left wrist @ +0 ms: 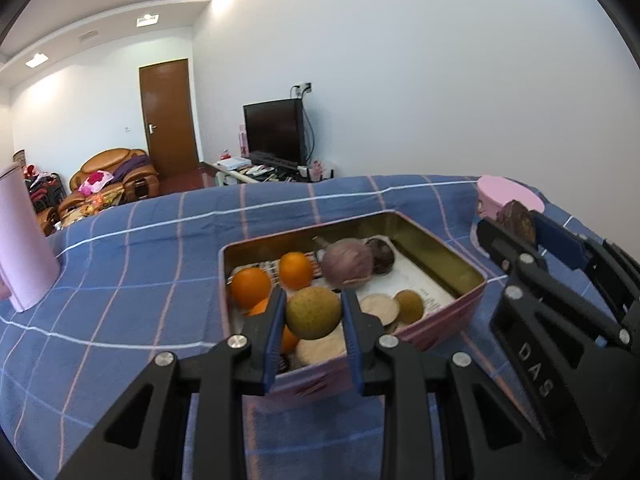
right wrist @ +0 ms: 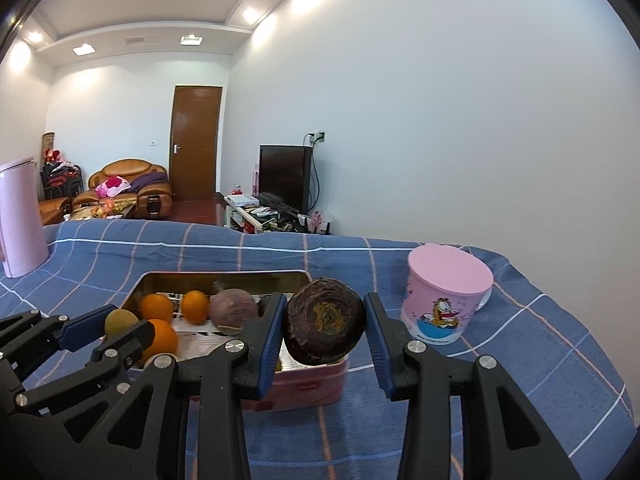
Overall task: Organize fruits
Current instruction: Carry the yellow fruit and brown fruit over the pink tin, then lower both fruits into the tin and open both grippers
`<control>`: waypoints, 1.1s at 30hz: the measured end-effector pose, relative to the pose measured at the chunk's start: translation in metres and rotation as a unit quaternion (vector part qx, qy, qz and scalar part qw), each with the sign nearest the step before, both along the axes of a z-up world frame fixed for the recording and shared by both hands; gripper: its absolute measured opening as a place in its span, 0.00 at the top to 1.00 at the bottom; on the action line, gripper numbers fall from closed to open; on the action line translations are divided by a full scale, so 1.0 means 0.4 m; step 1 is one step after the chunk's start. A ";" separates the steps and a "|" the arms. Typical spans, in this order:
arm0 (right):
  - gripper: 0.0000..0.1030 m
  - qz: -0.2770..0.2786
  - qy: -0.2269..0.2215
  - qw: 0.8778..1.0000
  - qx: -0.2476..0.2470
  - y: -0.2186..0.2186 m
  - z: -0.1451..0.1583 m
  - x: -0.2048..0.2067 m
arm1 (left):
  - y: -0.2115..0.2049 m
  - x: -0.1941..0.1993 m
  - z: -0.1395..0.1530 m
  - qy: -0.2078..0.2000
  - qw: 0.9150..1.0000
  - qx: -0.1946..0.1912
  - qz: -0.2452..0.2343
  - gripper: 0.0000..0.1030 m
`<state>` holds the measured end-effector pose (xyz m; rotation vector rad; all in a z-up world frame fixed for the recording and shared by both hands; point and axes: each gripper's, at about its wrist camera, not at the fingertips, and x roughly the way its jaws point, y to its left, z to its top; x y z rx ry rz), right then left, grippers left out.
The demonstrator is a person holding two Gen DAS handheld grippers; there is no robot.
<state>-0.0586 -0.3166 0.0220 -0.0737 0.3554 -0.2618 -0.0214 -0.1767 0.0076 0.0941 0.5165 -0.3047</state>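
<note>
Blue checked cloth [left wrist: 120,280] covers bench; white walls, brown door [right wrist: 196,144], TV [left wrist: 276,132] behind. Left gripper [left wrist: 313,312] fingers clamp greenish fruit [left wrist: 313,313] over pink tin [left wrist: 440,320]; right gripper [right wrist: 325,320] fingers pinch dark fruit [right wrist: 325,320] above tin's edge.

Both wrist cameras look forward and slightly down, close above the tin [left wrist: 440,240], toward the desk's [right wrist: 520,360] far edge (each glimpses the other gripper).

Blue checked cloth [right wrist: 520,360]; pink tin [left wrist: 440,320], gold inside; orange oranges [left wrist: 250,286]; pink cup [right wrist: 444,300].
</note>
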 end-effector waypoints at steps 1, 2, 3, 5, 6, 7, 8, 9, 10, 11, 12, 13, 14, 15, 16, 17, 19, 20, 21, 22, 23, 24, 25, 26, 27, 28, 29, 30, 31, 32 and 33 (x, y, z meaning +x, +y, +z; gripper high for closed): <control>0.59 -0.002 0.000 1.000 0.001 -0.004 0.001 0.003 | -0.010 0.002 0.001 -0.002 1.000 0.000 -0.002 0.72; 0.59 -0.005 0.000 1.000 0.002 -0.009 0.001 0.004 | -0.015 0.005 0.002 -0.003 1.000 -0.001 -0.002 0.72; 0.59 -0.010 0.000 1.000 0.004 -0.017 0.001 0.005 | -0.021 0.009 0.003 -0.003 1.000 -0.003 -0.004 0.72; 0.59 -0.018 0.002 1.000 0.009 -0.026 0.001 0.011 | -0.031 0.018 0.002 0.000 1.000 -0.005 -0.007 0.72; 0.59 -0.021 0.002 1.000 0.011 -0.030 0.002 0.013 | -0.035 0.022 0.001 0.001 1.000 -0.008 -0.008 0.72; 0.59 -0.024 0.002 1.000 0.013 -0.033 0.002 0.015 | -0.037 0.026 0.001 0.003 1.000 -0.012 -0.010 0.72; 0.59 -0.026 0.003 1.000 0.013 -0.037 0.002 0.018 | -0.039 0.029 0.001 0.003 1.000 -0.014 -0.011 0.72; 0.59 -0.028 0.003 1.000 0.013 -0.039 0.003 0.019 | -0.039 0.034 0.001 0.005 1.000 -0.017 -0.012 0.72; 0.59 -0.030 0.002 0.999 0.012 -0.039 0.003 0.020 | -0.039 0.038 0.001 0.007 1.000 -0.021 -0.014 0.72; 0.59 -0.032 0.001 0.999 0.010 -0.043 0.002 0.023 | -0.037 0.041 0.000 0.010 0.999 -0.026 -0.016 0.72; 0.59 -0.034 0.001 0.999 0.008 -0.041 0.002 0.026 | -0.033 0.046 -0.001 0.013 0.999 -0.031 -0.017 0.72; 0.59 -0.035 0.000 0.999 0.006 -0.039 0.003 0.030 | -0.030 0.049 -0.001 0.015 0.999 -0.035 -0.017 0.72; 0.59 -0.036 -0.001 0.999 0.004 -0.042 0.002 0.033 | -0.027 0.052 -0.002 0.017 0.999 -0.038 -0.017 0.72; 0.59 -0.037 -0.002 0.999 0.001 -0.039 0.002 0.037 | -0.022 0.057 -0.001 0.016 0.999 -0.040 -0.014 0.72; 0.59 -0.036 -0.001 0.999 -0.002 -0.035 0.003 0.042 | -0.019 0.059 0.000 0.013 0.999 -0.040 -0.011 0.72; 0.59 -0.036 0.000 0.999 -0.004 -0.034 0.003 0.047 | -0.016 0.063 0.001 0.011 0.999 -0.039 -0.007 0.72; 0.59 -0.035 0.001 0.999 -0.009 -0.029 0.003 0.060 | -0.004 0.074 0.003 0.013 0.999 -0.044 0.002 0.72; 0.59 -0.036 0.001 0.999 -0.010 -0.028 0.003 0.066 | 0.003 0.082 0.003 0.016 0.999 -0.049 0.006 0.72; 0.59 -0.037 0.000 0.999 -0.010 -0.026 0.003 0.075 | 0.007 0.084 0.003 0.017 0.998 -0.051 0.009 0.72; 0.59 -0.039 -0.002 0.999 -0.009 -0.026 0.003 0.084 | 0.011 0.091 0.003 0.018 0.998 -0.052 0.013 0.72; 0.59 -0.039 -0.005 0.999 -0.007 -0.026 0.003 0.094 | 0.012 0.096 0.002 0.017 0.998 -0.052 0.015 0.72; 0.59 -0.040 -0.005 0.999 -0.006 -0.023 0.003 0.106 | 0.015 0.103 0.002 0.016 0.998 -0.051 0.019 0.72; 0.59 -0.040 -0.005 0.999 -0.006 -0.019 0.003 0.119 | 0.018 0.109 0.002 0.016 0.998 -0.051 0.022 0.72; 0.59 -0.039 -0.005 0.999 -0.004 -0.017 0.002 0.132 | 0.022 0.114 0.001 0.016 0.998 -0.051 0.025 0.72; 0.59 -0.038 -0.005 0.999 -0.002 -0.013 0.002 0.144 | 0.026 0.119 0.000 0.017 0.998 -0.052 0.029 0.72; 0.59 -0.036 -0.006 0.999 -0.001 -0.007 0.002 0.152 | 0.030 0.128 -0.002 0.019 0.998 -0.052 0.033 0.72; 0.59 -0.035 -0.007 0.999 -0.002 -0.002 0.003 0.162 | 0.033 0.136 -0.005 0.021 0.998 -0.052 0.037 0.72; 0.59 -0.033 -0.007 0.999 -0.001 0.000 0.003 0.171 | 0.036 0.147 -0.010 0.026 0.997 -0.052 0.042 0.72; 0.59 -0.028 -0.004 1.000 0.002 0.002 0.002 0.183 | 0.038 0.154 -0.013 0.029 0.997 -0.052 0.044 0.72; 0.59 -0.024 -0.001 1.000 0.005 0.003 0.001 0.190 | 0.040 0.161 -0.016 0.034 0.997 -0.051 0.046 0.72; 0.59 -0.019 0.006 1.000 0.008 0.004 -0.002 0.200 | 0.042 0.169 -0.020 0.041 0.997 -0.052 0.046 0.72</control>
